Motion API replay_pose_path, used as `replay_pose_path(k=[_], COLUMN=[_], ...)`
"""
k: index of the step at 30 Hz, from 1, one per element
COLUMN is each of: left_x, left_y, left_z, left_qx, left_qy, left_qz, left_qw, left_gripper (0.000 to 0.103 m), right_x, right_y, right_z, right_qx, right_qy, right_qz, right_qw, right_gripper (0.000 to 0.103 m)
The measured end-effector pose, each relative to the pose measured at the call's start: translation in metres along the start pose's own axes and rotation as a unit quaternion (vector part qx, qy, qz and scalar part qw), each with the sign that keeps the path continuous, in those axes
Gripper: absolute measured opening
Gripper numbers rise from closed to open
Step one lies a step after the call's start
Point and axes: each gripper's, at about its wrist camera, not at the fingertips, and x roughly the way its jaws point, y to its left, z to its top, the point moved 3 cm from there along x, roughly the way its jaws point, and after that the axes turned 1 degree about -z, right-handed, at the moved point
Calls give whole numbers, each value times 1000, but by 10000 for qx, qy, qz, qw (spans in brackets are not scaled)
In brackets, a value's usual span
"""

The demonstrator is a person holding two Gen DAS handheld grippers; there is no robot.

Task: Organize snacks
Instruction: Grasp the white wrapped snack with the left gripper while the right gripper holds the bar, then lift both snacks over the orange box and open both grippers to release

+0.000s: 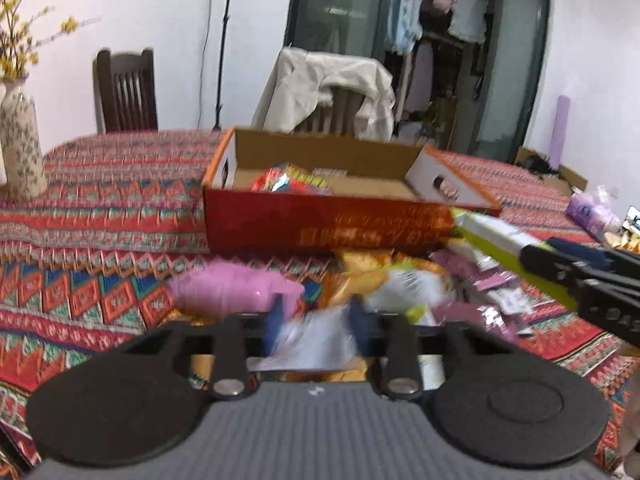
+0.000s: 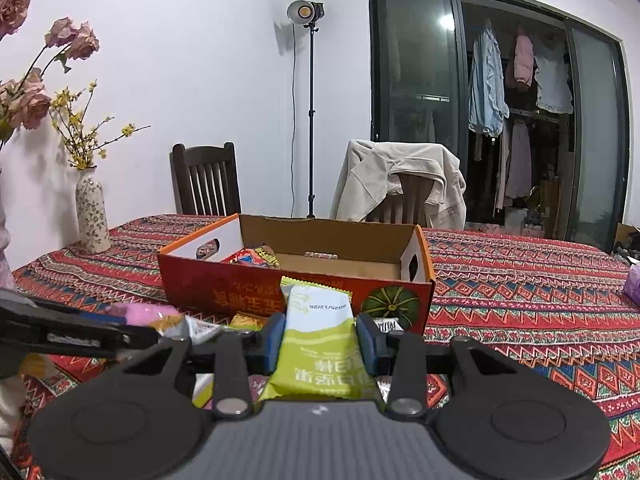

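Box (image 2: pixel 248 292): open on the table; few snacks inside.
Right gripper (image 2: pixel 320 340): pinching green-white packet (image 2: pixel 320 344), short of box.
Left gripper (image 1: pixel 316 320): clamped on blurred pale wrapper (image 1: pixel 312 340).
Loose pile (image 1: pixel 380 276): remains before box; task early.

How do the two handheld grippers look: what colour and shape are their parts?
Both look alike. The left gripper and right gripper have black linkage arms, two round black discs, silver pivot bolts, a ribbed grey body and blue pads on the fingers.
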Motion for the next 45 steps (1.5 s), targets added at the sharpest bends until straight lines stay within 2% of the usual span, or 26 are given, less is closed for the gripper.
replay_pose_path(k=[2, 5, 6, 7, 8, 10, 12, 13, 15, 17, 18, 19, 20, 25, 30, 34, 41, 45], left_x=[-6, -4, -1, 2, 6, 9, 8, 7, 9, 14, 14, 13, 11, 4, -7, -19, -27, -6], left_y=[-2, -2, -2, -1, 0, 2, 5, 6, 8, 13, 15, 17, 18, 24, 27, 23, 9, 3], left_z=[4, 3, 0, -2, -6, -13, -19, -22, -28, -33, -35, -35, -35, -36, -34, -20, 33, 73], left_qx=[58, 118, 126, 134, 139, 170, 205, 263, 397, 402, 368, 355, 339, 279, 237, 267, 384, 274], left_qy=[-94, -11, 54, 149, 245, 376, 418, 432, 546, 682, 688, 665, 639, 601, 454, 157, -571, -770], left_qz=[-37, 60, 83, 91, 100, 123, 111, 137, 230, 163, 87, 18, -77, -148, -97, -116, -111, -25], left_qw=[9999, 9999, 9999, 9998, 9996, 9991, 9989, 9986, 9975, 9967, 9969, 9972, 9974, 9977, 9986, 9995, 9976, 9966], left_gripper=[18, 20, 26, 41, 46, 66, 79, 82, 82, 79, 73, 60, 55, 44, 43, 43, 43, 43], right_x=[1, 1, 1, 2, 2, 2, 2, 1, 1, 2, 2, 2, 2, 0, -1, -2, 2, 20], right_y=[0, 2, 2, 2, 2, 3, 3, 3, 3, 4, 5, 5, 6, 5, 5, 5, 4, 0], right_z=[3, 4, 3, 2, 1, -1, -3, -4, -5, -6, -6, -6, -6, -7, -7, -4, 18, 43], right_qx=[-15, -12, -15, -11, -4, -3, -9, -11, -2, 9, 6, 2, -6, -17, -22, -30, -144, -120], right_qy=[-30, -47, -39, -20, 0, 36, 66, 72, 94, 103, 103, 106, 112, 115, 124, 83, -102, -191], right_qz=[-7, 6, 12, 15, 22, 34, 52, 58, 78, 97, 110, 119, 123, 111, 121, 125, 40, -85], right_qw=[10000, 10000, 10000, 10000, 10000, 10000, 10000, 10000, 9999, 9999, 9999, 9999, 9999, 9999, 9998, 9999, 9998, 9997], right_gripper=[38, 38, 38, 38, 38, 38, 38, 38, 38, 38, 38, 38, 38, 38, 38, 38, 38, 38])
